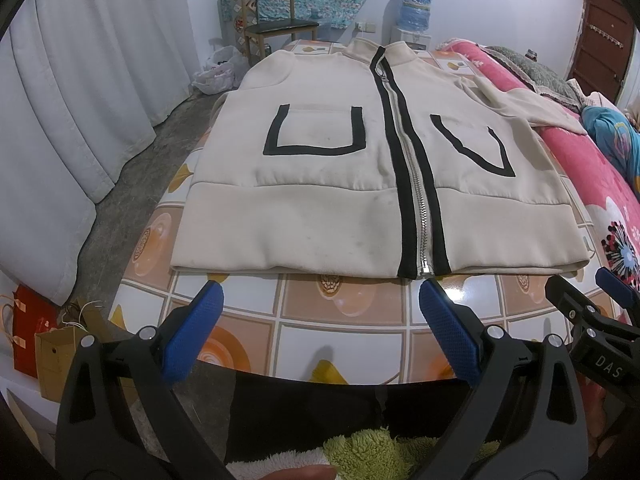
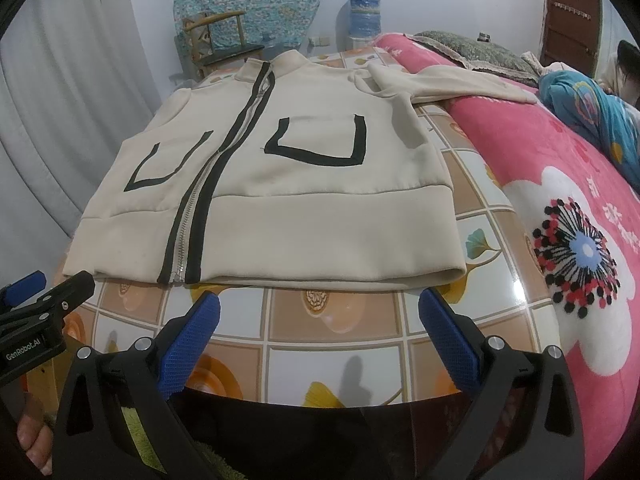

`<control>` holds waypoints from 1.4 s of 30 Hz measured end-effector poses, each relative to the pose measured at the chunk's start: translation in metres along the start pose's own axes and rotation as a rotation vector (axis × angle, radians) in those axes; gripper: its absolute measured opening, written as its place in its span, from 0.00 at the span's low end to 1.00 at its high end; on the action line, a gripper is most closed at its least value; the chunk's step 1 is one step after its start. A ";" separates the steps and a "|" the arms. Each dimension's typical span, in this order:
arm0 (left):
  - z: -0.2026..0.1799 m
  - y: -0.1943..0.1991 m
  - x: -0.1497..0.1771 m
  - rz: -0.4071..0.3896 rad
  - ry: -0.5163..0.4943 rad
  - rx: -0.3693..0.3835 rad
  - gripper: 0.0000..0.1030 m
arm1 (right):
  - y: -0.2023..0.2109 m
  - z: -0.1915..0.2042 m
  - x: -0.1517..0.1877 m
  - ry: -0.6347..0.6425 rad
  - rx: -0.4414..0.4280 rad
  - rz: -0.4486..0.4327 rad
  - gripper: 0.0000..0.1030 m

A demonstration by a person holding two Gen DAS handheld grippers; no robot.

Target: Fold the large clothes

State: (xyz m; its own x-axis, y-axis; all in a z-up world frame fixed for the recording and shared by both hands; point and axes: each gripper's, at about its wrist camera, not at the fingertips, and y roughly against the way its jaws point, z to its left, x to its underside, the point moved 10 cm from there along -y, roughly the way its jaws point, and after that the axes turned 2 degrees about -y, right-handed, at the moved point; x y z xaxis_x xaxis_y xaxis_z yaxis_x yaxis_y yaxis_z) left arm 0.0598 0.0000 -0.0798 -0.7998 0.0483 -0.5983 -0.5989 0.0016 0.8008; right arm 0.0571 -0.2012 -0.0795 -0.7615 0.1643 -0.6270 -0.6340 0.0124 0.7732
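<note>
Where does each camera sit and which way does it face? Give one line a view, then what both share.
Left wrist: on the left hand-held gripper, facing forward over the table at the cream jacket; its open blue fingers show.
Right wrist: on the right hand-held gripper, facing the same jacket, pink blanket alongside; open fingers show.
Shared: jacket, table, chair, water jug, each other's gripper at the edge.

- Even, cool indoor light fills both views; nothing is dim.
- The glossy tile-patterned tabletop (image 2: 336, 320) shows white glare near its right edge and soft dark shadows along its near edge.
- Fisheye bending curves the white pleated curtain (image 1: 80, 92) and table edges; black vignette cuts the corners.
- The cream zip-front jacket with black trim (image 1: 340, 168) is sharp; the foreground is slightly soft.
</note>
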 end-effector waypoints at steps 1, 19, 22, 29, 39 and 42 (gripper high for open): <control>0.000 0.000 0.000 0.001 0.000 0.000 0.92 | 0.000 0.000 -0.001 0.000 0.000 0.000 0.94; 0.000 0.000 0.000 0.000 0.000 0.000 0.92 | 0.001 0.000 -0.001 0.001 0.000 -0.001 0.94; 0.000 0.000 0.000 0.000 0.000 0.000 0.92 | 0.001 0.000 -0.001 0.001 0.001 -0.002 0.94; 0.000 0.000 0.000 -0.001 0.000 0.000 0.92 | 0.001 -0.001 -0.001 0.000 0.000 -0.001 0.94; 0.000 0.000 0.000 0.002 -0.002 -0.001 0.92 | 0.001 -0.002 -0.002 -0.001 0.005 0.002 0.94; 0.002 0.002 -0.004 0.006 -0.003 -0.002 0.92 | 0.000 -0.003 -0.002 -0.002 0.010 0.003 0.94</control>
State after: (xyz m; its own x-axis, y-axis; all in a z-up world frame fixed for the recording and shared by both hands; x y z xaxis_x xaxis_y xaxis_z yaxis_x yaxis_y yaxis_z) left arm 0.0617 0.0022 -0.0761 -0.8033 0.0514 -0.5934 -0.5942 -0.0004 0.8043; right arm 0.0583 -0.2047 -0.0782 -0.7629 0.1660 -0.6248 -0.6307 0.0217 0.7758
